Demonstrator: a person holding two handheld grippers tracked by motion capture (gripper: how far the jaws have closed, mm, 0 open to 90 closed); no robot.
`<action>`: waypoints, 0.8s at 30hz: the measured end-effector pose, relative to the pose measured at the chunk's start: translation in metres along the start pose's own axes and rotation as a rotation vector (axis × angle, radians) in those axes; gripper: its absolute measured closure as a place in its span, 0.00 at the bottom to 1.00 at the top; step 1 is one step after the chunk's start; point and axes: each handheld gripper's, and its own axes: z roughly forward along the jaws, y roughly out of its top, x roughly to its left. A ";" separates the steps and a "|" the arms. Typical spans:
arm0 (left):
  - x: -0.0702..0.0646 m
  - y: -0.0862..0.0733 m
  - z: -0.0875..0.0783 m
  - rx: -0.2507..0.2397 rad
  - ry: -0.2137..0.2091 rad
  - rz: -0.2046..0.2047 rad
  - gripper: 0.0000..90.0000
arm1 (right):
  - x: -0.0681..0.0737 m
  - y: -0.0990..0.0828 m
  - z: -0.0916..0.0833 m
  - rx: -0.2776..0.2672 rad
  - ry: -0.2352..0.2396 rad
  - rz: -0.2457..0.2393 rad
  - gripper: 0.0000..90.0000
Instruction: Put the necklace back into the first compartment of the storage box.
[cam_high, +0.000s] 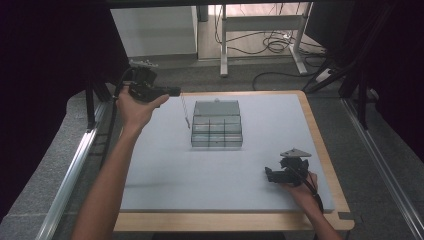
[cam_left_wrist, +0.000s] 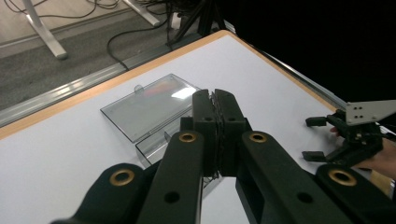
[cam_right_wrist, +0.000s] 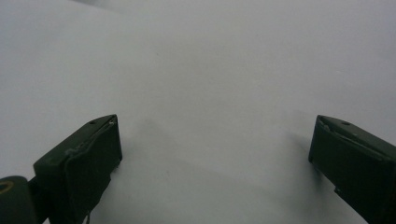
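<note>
- The left tool (cam_high: 176, 91) is held up over the far left part of the desk (cam_high: 200, 170), with its tips pointing towards the box (cam_high: 216, 132).
- In the left gripper view its jaws (cam_left_wrist: 215, 100) are pressed together, with only a hairline seam between them. Something thin and kinked shows in that seam.
- In the high view a thin strand (cam_high: 185, 110) hangs from the tips of the left tool, slanting down to the right.
- The strand's lower end is just beside the left side of the box. Whether it touches the desk or the box cannot be told.
- The box is clear plastic, split into small compartments, and sits near the middle of the desk. Its lid (cam_high: 216, 107) is folded open and lies flat on the far side.
- From the left gripper view, the lid (cam_left_wrist: 149, 105) lies beyond the jaws and the box body (cam_left_wrist: 154, 149) is partly hidden behind them.
- The right tool (cam_high: 268, 175) sits low at the near right of the desk, well apart from the box, with its tips pointing left.
- Its jaws (cam_right_wrist: 215, 140) stand wide apart with nothing but bare desk surface between them, so it holds nothing.
</note>
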 end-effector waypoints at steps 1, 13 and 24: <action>0.001 0.001 0.002 -0.001 0.002 -0.002 0.99 | 0.000 0.000 0.000 0.000 0.000 0.000 0.02; 0.010 0.004 0.023 0.017 0.016 -0.008 0.99 | 0.000 0.000 0.000 0.000 0.001 0.000 0.02; 0.015 0.006 0.040 0.024 0.020 -0.018 0.99 | 0.000 0.000 0.000 0.001 0.001 0.000 0.02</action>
